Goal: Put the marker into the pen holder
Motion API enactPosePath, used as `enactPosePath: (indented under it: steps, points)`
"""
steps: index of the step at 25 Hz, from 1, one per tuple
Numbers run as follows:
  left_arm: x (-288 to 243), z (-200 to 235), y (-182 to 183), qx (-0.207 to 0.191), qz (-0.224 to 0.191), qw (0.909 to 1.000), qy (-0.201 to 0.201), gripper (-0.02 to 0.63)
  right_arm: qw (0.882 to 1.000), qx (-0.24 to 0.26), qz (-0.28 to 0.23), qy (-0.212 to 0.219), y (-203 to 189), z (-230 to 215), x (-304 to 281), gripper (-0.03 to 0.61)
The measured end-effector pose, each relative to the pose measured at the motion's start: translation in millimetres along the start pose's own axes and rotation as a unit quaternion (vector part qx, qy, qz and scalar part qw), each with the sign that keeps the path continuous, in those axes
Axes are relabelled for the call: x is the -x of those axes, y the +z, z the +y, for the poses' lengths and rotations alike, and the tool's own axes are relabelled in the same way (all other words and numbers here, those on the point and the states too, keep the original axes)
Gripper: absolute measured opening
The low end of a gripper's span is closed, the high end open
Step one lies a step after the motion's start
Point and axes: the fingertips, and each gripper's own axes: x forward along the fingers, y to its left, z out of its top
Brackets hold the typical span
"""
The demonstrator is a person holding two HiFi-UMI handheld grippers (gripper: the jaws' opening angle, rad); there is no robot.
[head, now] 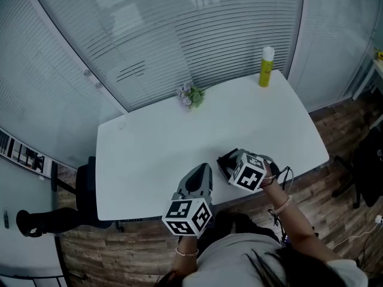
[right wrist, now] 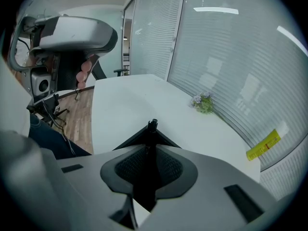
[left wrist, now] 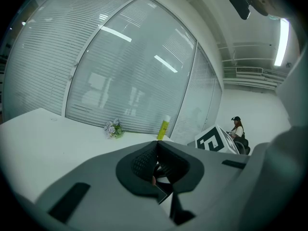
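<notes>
In the right gripper view a black marker point(right wrist: 152, 126) stands up between the pads, and my right gripper point(right wrist: 152, 146) is shut on it. Just beyond the jaws lies a black angular thing that looks like the pen holder point(right wrist: 129, 142); the marker's tip is over it. In the head view the right gripper point(head: 234, 163) points left at that black holder point(head: 225, 158) near the table's front edge. My left gripper point(head: 203, 168) sits just left of it, jaws pointing across the table. Its pads meet in its own view with nothing between them, so the left gripper point(left wrist: 156, 150) is shut.
The white table point(head: 149, 142) bears a yellow bottle point(head: 266, 67) at the far right corner and a small bunch of flowers point(head: 190, 95) at the back edge. A black chair point(head: 84, 190) stands off the table's left end. Glass walls with blinds lie behind.
</notes>
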Motion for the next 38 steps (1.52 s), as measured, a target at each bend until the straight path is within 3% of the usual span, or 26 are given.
enactPosePath:
  steps: [5,12,19,25,30,38]
  points:
    - [-0.1,-1.8,-1.3,0.006,0.0,1.0,0.002,0.018,0.999,-0.015,-0.034,-0.017,6.4,-5.2,8.2,0.086]
    - [-0.7,-11.5,-4.9,-0.016,0.003,0.9998,0.013,0.018,0.989,-0.066,-0.13,-0.038,21.5,-12.7,38.5,0.071]
    - [-0.2,-24.2,-5.0,-0.033,-0.008,0.9988,0.036,0.018,0.969,-0.107,-0.218,-0.05,17.1,-19.5,67.9,0.052]
    - [4.1,-44.8,-11.5,-0.052,-0.015,0.9973,0.049,0.018,0.957,-0.119,-0.26,-0.058,3.6,-18.0,95.4,0.039]
    - [2.6,-59.0,-12.7,-0.068,-0.02,0.9962,0.05,0.018,0.933,-0.152,-0.317,-0.076,-0.3,-25.7,120.7,0.026]
    - [8.9,-76.6,-8.4,-0.078,-0.046,0.9947,0.048,0.018,0.919,-0.154,-0.345,-0.115,-9.4,-23.4,154.3,0.026]
